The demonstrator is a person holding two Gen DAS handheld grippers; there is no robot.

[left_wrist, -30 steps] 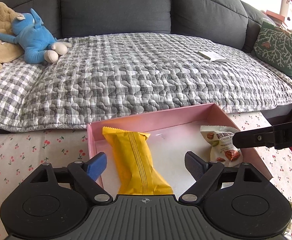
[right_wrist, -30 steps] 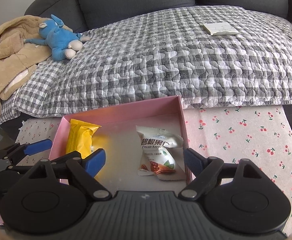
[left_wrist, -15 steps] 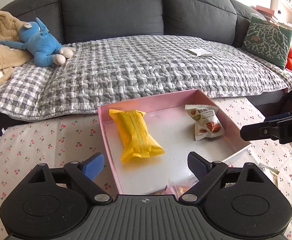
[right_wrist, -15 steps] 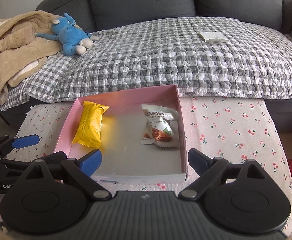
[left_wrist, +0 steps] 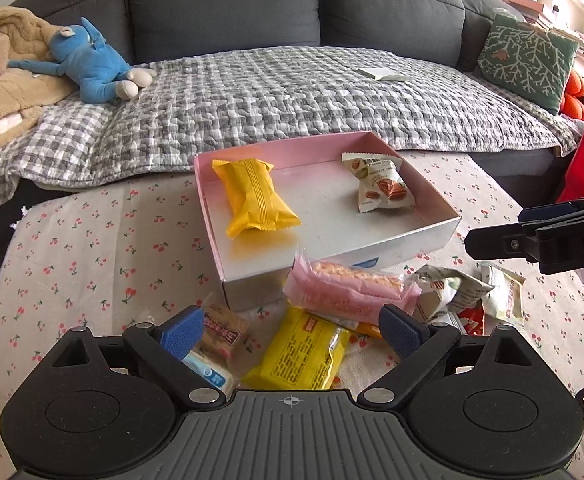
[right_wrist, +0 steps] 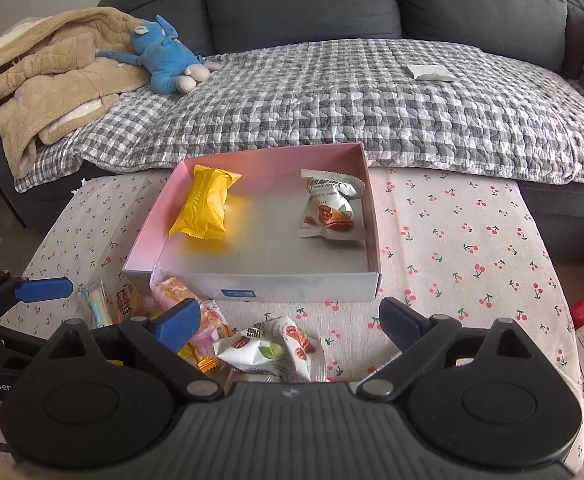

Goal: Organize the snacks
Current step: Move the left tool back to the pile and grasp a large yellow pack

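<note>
Grey sofa [left_wrist: 228, 4] with checked quilt [left_wrist: 292, 92] behind; cherry-print tablecloth [left_wrist: 92, 248] in front, bearing a pink box [left_wrist: 436, 236]. Inside the box, well apart: yellow packet [left_wrist: 254, 198] at left, pecan packet [left_wrist: 382, 188] at right; just outside its near wall, a loose heap of snacks [left_wrist: 344, 300]. Above the heap, left gripper [left_wrist: 292, 330] and right gripper [right_wrist: 290, 322], both spread wide, holding nothing.

Left tongs [left_wrist: 292, 330] gape above loose snacks [left_wrist: 348, 292] beside pink box [left_wrist: 428, 240].
</note>
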